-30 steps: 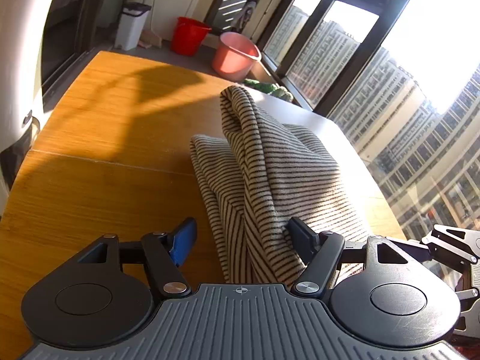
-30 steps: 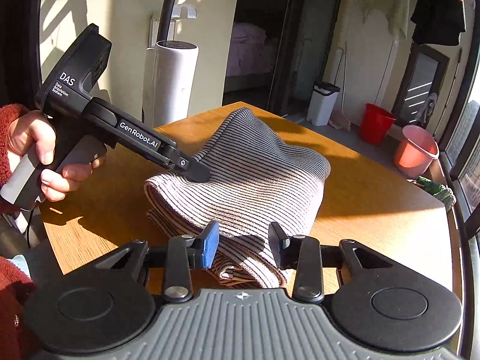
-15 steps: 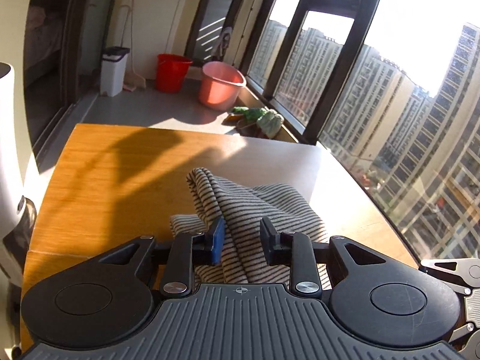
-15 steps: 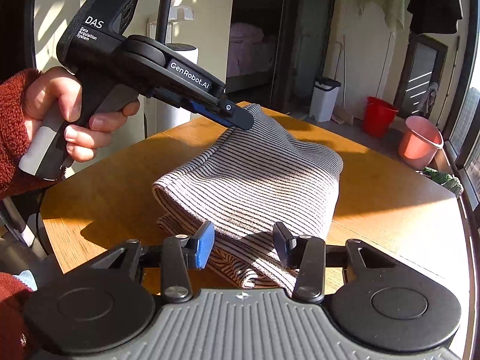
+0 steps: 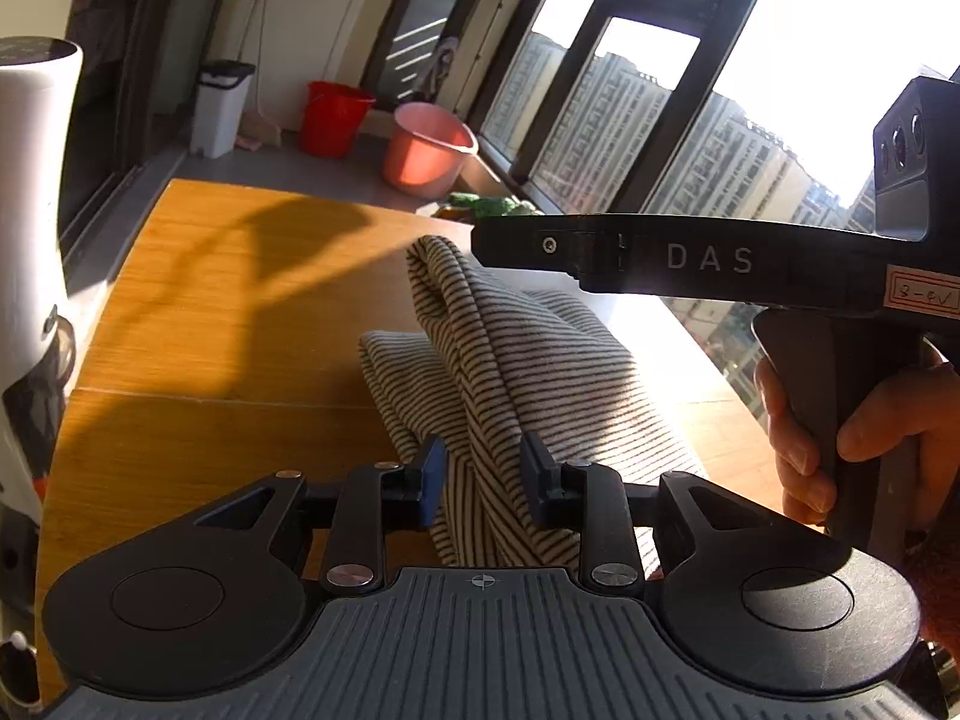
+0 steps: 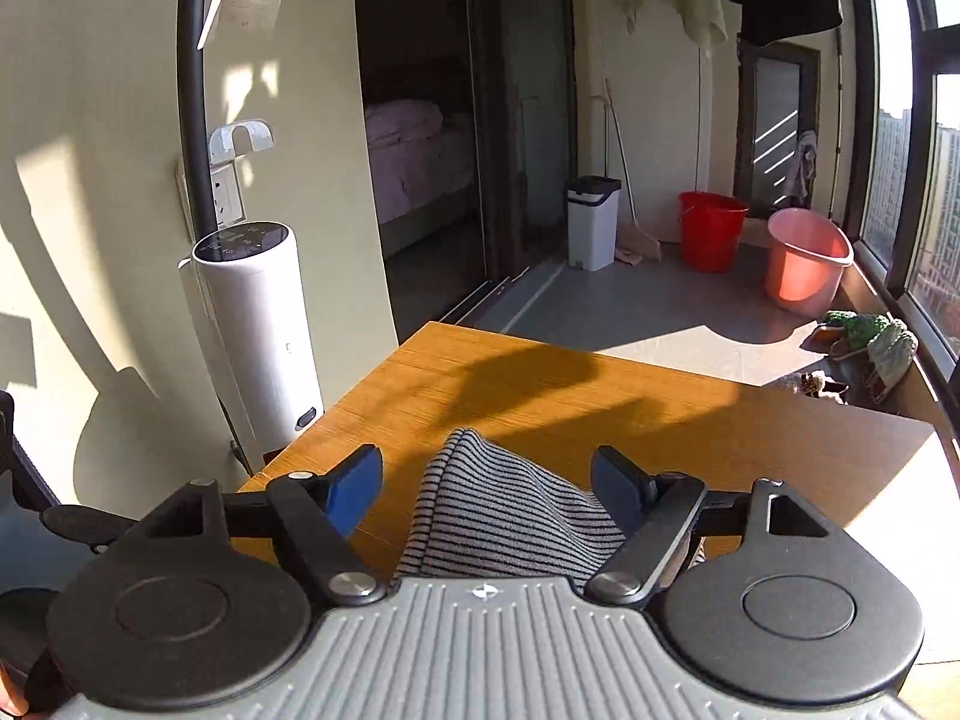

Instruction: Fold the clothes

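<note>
Striped garment (image 5: 528,372) lies folded on the wooden table (image 5: 198,324), a raised ridge of cloth running toward the camera in the left wrist view. Left gripper (image 5: 483,474): jaws narrow, having just opened slightly; the ridge sits between the pads, which appear to press it. Right gripper's body crosses the upper right above the cloth, lettered "DAS"; a small handwritten label near its rear is not legible. A hand (image 5: 840,438) grips its handle. Beyond the table: white bin (image 5: 219,108), red bucket (image 5: 333,120), pink bucket (image 5: 429,147), green items on the floor by the window. White cylinder appliance (image 5: 30,210) stands at the left edge.

Right wrist view: right gripper (image 6: 486,480) jaws wide, having just been opening; the garment's peak rises between them, touching neither pad. Table corner ahead, partly in shadow. White cylinder appliance just beside the table's left edge; the bin, both buckets and an open doorway lie farther back. No readable writing here.
</note>
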Tool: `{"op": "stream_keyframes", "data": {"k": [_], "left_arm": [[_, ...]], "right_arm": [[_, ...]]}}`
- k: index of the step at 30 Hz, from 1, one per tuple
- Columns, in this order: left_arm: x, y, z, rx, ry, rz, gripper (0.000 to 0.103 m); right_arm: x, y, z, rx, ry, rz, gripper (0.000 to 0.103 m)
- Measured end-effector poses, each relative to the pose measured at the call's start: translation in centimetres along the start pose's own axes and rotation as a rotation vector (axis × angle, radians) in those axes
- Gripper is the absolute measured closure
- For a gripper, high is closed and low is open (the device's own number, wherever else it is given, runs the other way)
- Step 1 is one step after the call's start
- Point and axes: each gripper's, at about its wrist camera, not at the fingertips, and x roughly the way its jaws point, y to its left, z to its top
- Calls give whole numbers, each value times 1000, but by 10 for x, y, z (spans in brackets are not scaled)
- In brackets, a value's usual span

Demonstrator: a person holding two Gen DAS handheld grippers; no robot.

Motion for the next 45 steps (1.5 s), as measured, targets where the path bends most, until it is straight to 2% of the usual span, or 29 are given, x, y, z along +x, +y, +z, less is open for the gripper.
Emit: {"op": "stream_keyframes", "data": {"k": [2, 4, 5, 6, 9, 11, 13, 15, 19, 23, 26, 29, 31, 33, 34, 37, 39, 43, 45], "left_arm": [[2, -1, -9, 1, -4, -45, 68], [5, -3, -13, 5, -5, -75, 66], [6, -4, -15, 11, -7, -85, 60], [6, -6, -17, 22, -13, -92, 59], [4, -3, -16, 30, -37, -136, 51], [4, 2, -12, 11, -60, -175, 49], [6, 4, -7, -6, -73, -203, 43], [11, 3, -5, 0, -67, -211, 41], [18, -6, -14, 63, -23, -150, 42], [19, 1, -22, 46, 16, -70, 43], [17, 7, -22, 20, 30, -47, 43], [9, 6, -14, 2, 8, -58, 45], [6, 6, -5, -26, -5, -73, 45], [6, 5, 5, -55, -13, -88, 45], [6, 5, 9, -70, -17, -95, 45], [13, 1, 21, -92, -12, -86, 44], [25, -4, 22, -97, 27, -45, 44], [46, -3, 13, -107, 99, 38, 44], [47, 1, 8, -119, 103, 50, 44]], "right_arm": [[21, 13, 3, -80, 41, -28, 29], [39, 17, 0, -122, 120, 3, 65], [44, 17, -1, -123, 155, 12, 83], [41, 13, 0, -108, 145, 14, 87], [16, -5, 9, -21, 83, 28, 91], [-3, -21, 15, 54, 46, 45, 91], [-14, -33, 17, 114, 33, 57, 91], [-17, -41, 17, 156, 27, 77, 91], [5, -41, 13, 220, 68, 153, 91], [42, -24, 5, 192, 149, 180, 91], [59, -15, 0, 148, 189, 179, 89], [49, -21, 2, 166, 161, 199, 82], [24, -36, 5, 221, 93, 228, 66], [-7, -54, 3, 257, 15, 214, 46], [-21, -63, 0, 267, -12, 195, 44], [-54, -88, -23, 318, -32, 149, 36], [-64, -100, -47, 369, -16, 146, 21], [-69, -113, -100, 484, 51, 185, 18], [-60, -111, -125, 541, 96, 221, 18]]}}
